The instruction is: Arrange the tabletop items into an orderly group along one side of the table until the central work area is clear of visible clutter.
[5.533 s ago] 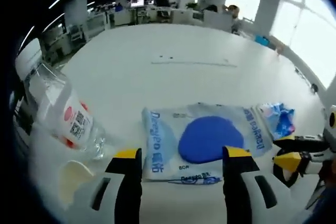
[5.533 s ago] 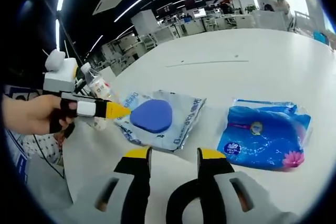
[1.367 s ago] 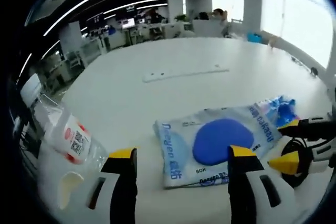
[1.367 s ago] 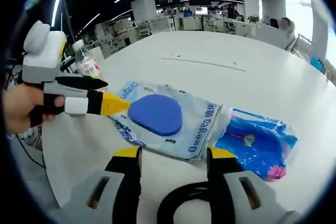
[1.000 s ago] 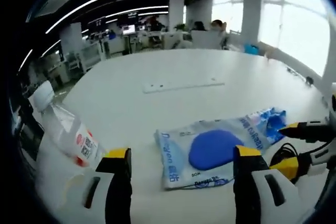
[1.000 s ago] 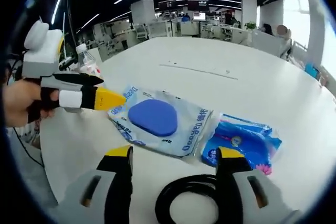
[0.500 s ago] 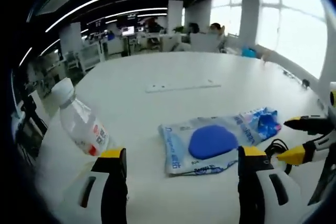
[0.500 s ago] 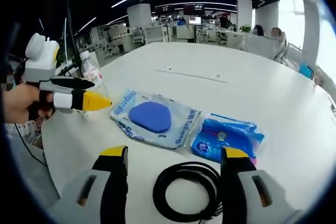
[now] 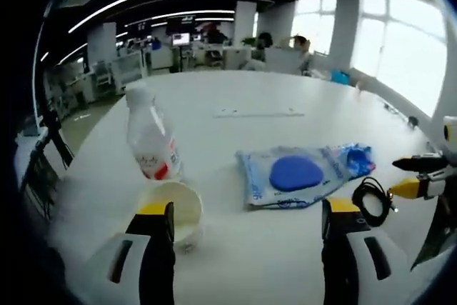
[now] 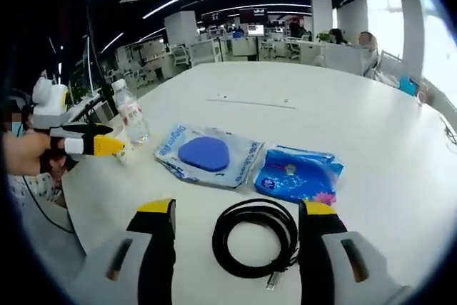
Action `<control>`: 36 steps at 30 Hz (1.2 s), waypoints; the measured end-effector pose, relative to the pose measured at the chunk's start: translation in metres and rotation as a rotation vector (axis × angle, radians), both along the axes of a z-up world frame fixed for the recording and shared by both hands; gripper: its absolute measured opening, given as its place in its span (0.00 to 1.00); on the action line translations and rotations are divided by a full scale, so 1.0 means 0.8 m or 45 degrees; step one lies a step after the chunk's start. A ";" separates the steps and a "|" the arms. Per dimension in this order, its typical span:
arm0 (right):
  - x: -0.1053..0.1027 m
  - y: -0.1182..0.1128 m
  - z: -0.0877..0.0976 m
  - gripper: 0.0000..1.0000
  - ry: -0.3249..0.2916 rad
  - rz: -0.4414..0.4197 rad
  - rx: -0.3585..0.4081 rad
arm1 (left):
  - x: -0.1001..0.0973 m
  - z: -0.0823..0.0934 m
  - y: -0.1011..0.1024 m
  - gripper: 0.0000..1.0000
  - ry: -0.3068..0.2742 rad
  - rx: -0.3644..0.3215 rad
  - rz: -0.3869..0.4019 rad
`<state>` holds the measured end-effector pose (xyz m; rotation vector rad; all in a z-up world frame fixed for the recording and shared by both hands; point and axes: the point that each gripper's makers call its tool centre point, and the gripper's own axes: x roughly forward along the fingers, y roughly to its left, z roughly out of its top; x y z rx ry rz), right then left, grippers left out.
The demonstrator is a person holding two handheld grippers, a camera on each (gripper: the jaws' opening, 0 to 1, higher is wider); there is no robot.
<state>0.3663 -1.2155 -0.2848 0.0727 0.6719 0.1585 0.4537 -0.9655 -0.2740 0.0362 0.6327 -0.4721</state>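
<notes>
Here the large white round worktop (image 10: pixel 371 133) carries 5 items grouped toward its near edge. In the right gripper view, a coiled black cable (image 10: pixel 255 244) lies closest to that edge, between the 2 yellow-tipped jaws of the right gripper (image 10: pixel 238 212), which stand wide apart and hold nothing. Just beyond the cable sits a clear plastic pouch with blue lettering and a blue rounded pad inside (image 10: pixel 208 155). A blue plastic pack of tissues (image 10: pixel 298 175) touches the pouch's side. Farther along, by the curved edge of the worktop, stands a clear plastic bottle with a white cap and a red-and-white label (image 10: pixel 133 120), upright. A person's hand (image 10: pixel 25 153) holds the left gripper (image 10: pixel 111 146) beside that bottle; whether its yellow tip touches the bottle cannot be told.

In the left gripper view, the left gripper's jaws are also spread wide, clamped on nothing. A white paper cup (image 9: pixel 176 213) stands between the bottle (image 9: pixel 152 139) and the near edge, just inside the left jaw and touching or nearly touching the bottle's base. The pouch (image 9: pixel 293 176) and tissue pack (image 9: pixel 355 159) lie farther in, and the cable (image 9: pixel 371 200) sits near the right gripper's yellow tips (image 9: pixel 410 176), which also show apart there.
</notes>
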 end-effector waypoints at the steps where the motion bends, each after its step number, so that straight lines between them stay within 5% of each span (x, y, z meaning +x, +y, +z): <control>1: -0.005 -0.002 0.001 0.68 0.005 -0.012 0.008 | -0.001 0.000 0.003 0.80 0.003 -0.001 0.002; 16: -0.067 -0.029 -0.006 0.66 0.045 -0.067 -0.025 | -0.044 -0.020 0.089 0.78 0.036 0.041 0.000; 36: -0.104 -0.034 -0.029 0.60 0.116 -0.118 0.007 | -0.002 -0.015 0.086 0.74 0.034 0.044 0.009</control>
